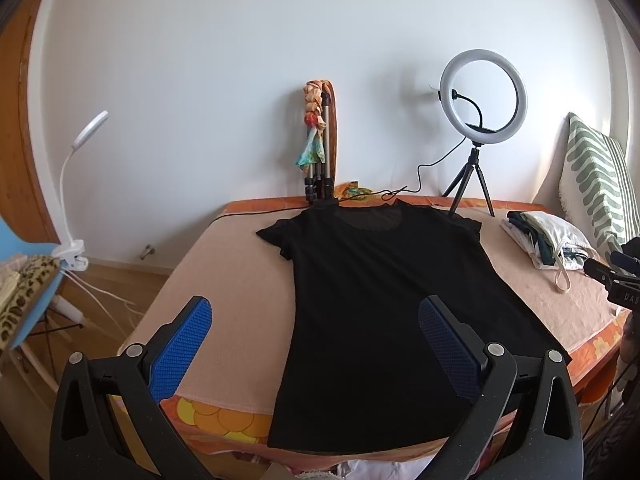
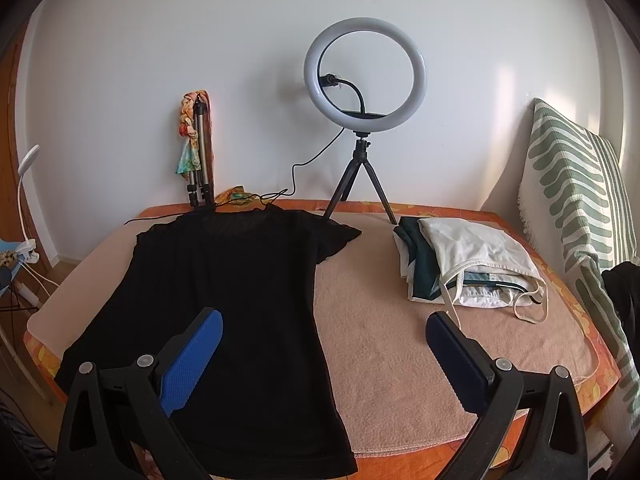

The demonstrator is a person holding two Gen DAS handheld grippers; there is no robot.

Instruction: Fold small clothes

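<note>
Both grippers' fingers (image 1: 316,344) (image 2: 324,356) wide open, empty, over black tee (image 1: 380,300) hem, bed edge.

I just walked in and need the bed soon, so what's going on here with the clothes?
A person is holding a claw in each hand over the bed, about to fold a black T-shirt spread flat on it, neckline toward the wall. The left claw and the right claw are both wide open, above the shirt's lower half, gripping nothing yet. A small pile of folded clothes sits to the right, near a ring light on its tripod. No fold has been made in the shirt.
</note>
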